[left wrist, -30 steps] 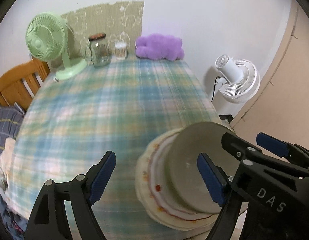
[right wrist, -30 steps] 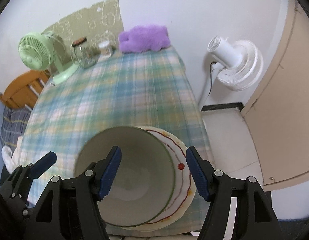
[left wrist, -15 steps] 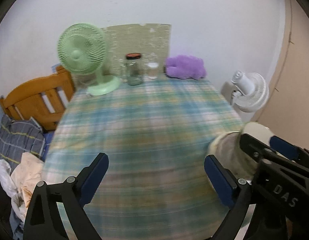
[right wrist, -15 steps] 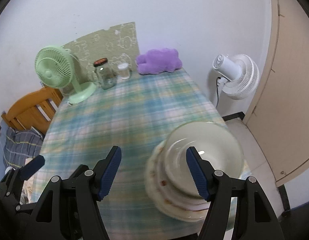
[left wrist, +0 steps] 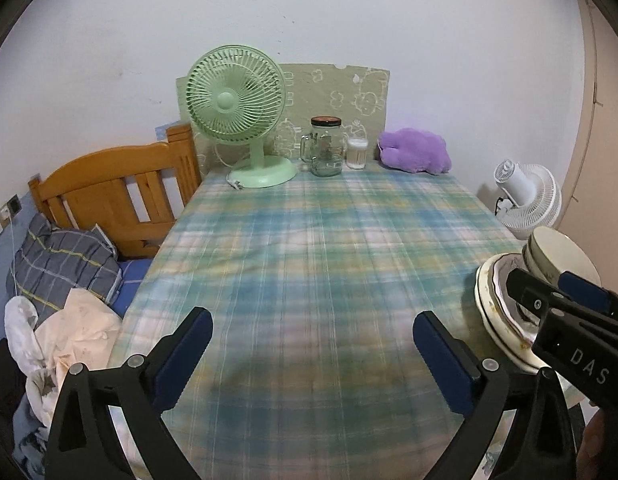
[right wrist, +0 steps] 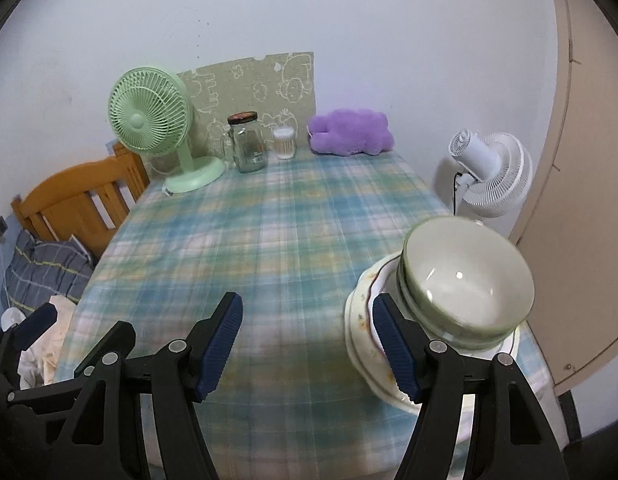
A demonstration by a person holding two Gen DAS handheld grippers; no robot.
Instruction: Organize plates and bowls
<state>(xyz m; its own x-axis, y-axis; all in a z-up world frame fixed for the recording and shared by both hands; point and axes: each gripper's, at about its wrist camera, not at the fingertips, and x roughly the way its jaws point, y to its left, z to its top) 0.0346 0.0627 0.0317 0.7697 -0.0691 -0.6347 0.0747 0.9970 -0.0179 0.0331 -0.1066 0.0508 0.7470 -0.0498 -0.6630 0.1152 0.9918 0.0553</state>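
Observation:
A stack of white plates (right wrist: 363,320) with red rims lies at the near right edge of the plaid table, with stacked green-rimmed bowls (right wrist: 469,280) on top. In the left wrist view the plates (left wrist: 493,300) and bowls (left wrist: 549,248) sit at the right edge, partly hidden by the right gripper's body. My right gripper (right wrist: 309,344) is open and empty, just left of the stack, its right finger in front of the plates. My left gripper (left wrist: 309,356) is open and empty over the bare cloth, left of the stack.
At the table's far end stand a green desk fan (left wrist: 237,112), a glass jar (left wrist: 326,146), a small white container (left wrist: 357,152) and a purple plush (left wrist: 415,154). A wooden bed frame (left wrist: 109,192) with bedding is left. A white floor fan (right wrist: 489,172) stands right.
Both grippers have pulled back and risen from the stack and swung left. The bowl that lay between the right gripper's fingers a second ago now sits free on the plates.

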